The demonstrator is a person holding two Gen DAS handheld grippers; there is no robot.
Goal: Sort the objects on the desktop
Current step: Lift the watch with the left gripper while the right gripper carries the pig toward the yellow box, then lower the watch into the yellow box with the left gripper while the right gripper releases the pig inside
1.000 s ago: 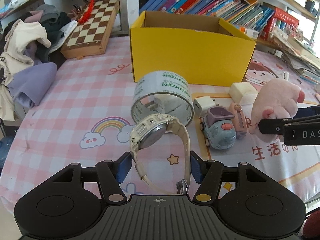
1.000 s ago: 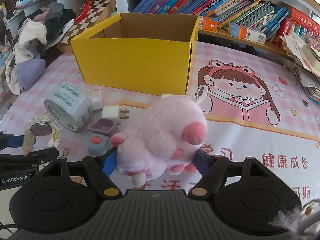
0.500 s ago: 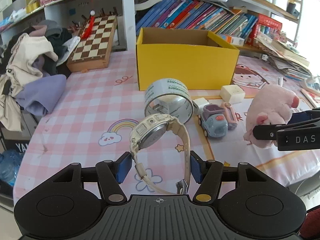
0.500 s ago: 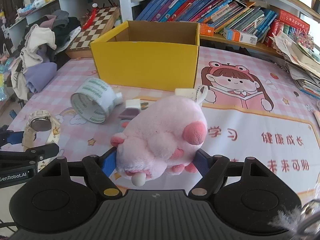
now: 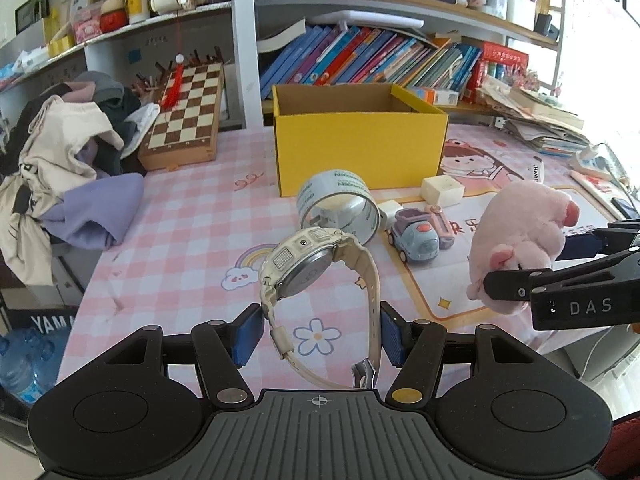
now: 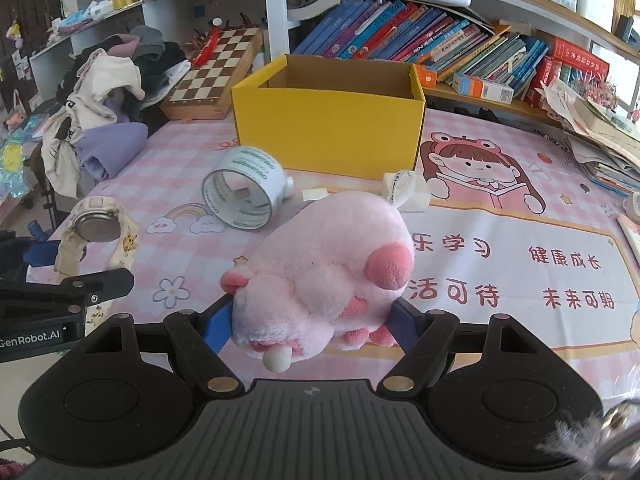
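My left gripper is shut on a cream wristwatch and holds it above the table's front edge. My right gripper is shut on a pink plush pig, also lifted; the pig also shows at the right of the left wrist view. The watch shows at the left of the right wrist view. An open yellow cardboard box stands at the back of the table and looks empty. A roll of clear tape, a toy truck, a white charger plug and a white block lie before it.
A chessboard leans at the back left beside a pile of clothes. Books fill the shelf behind the box. Stacked papers lie at the right. The pink checked tablecloth covers the table.
Both grippers have risen and pulled back from the table with the watch and the pig; the box and loose items now look farther away.
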